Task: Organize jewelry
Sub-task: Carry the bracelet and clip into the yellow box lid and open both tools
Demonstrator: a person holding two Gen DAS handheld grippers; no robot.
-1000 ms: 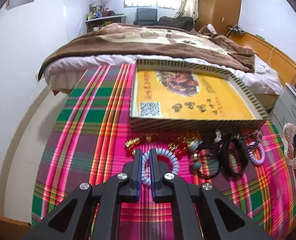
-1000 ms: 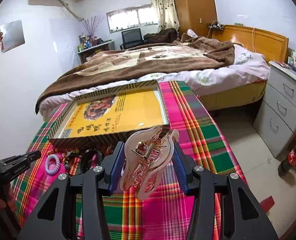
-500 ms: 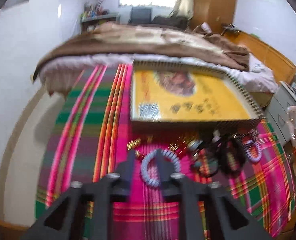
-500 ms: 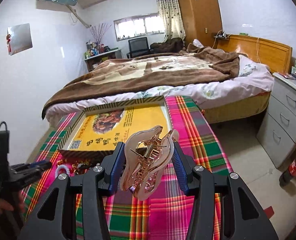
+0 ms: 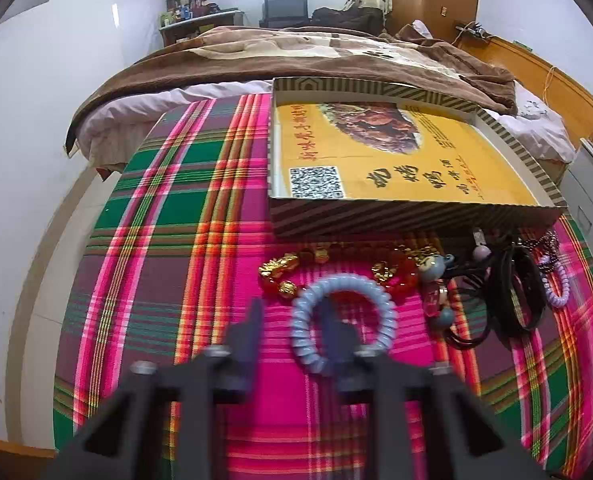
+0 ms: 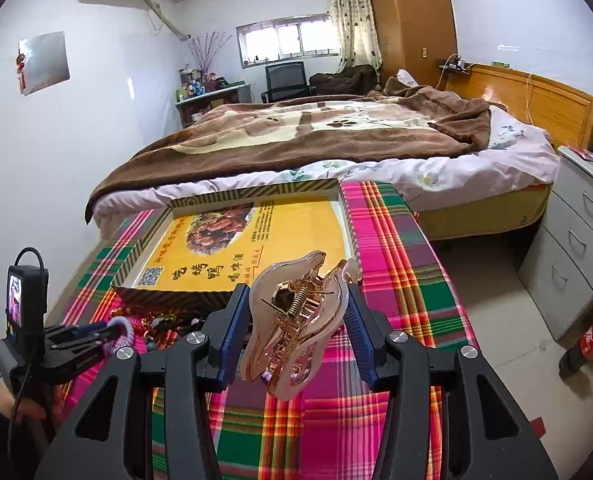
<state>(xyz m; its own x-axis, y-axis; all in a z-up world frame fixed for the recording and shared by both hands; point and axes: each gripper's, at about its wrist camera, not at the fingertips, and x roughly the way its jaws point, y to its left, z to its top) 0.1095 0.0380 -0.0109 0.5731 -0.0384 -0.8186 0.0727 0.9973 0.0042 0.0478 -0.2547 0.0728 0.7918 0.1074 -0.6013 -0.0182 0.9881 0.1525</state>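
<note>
Honestly, the left gripper [image 5: 292, 308], pinched nearly shut on just the blue coil tie [image 5: 378, 300]'s near rim, might let it slip, while the right gripper [image 6: 296, 292] sits half-open clamping the hair claw [image 6: 292, 332].

Left gripper [image 5: 292, 306]: pitched steeply down, fingers blurred, jaws closing, rim of spiral hair tie [image 5: 342, 322] between them. From right wrist view, tips look pinched on it. Hand [image 6: 14, 400] wraps its handle. Right gripper [image 6: 298, 292]: angled gently down, blue pads [image 6: 232, 334] clamping claw clip [image 6: 292, 332], steady.
</note>
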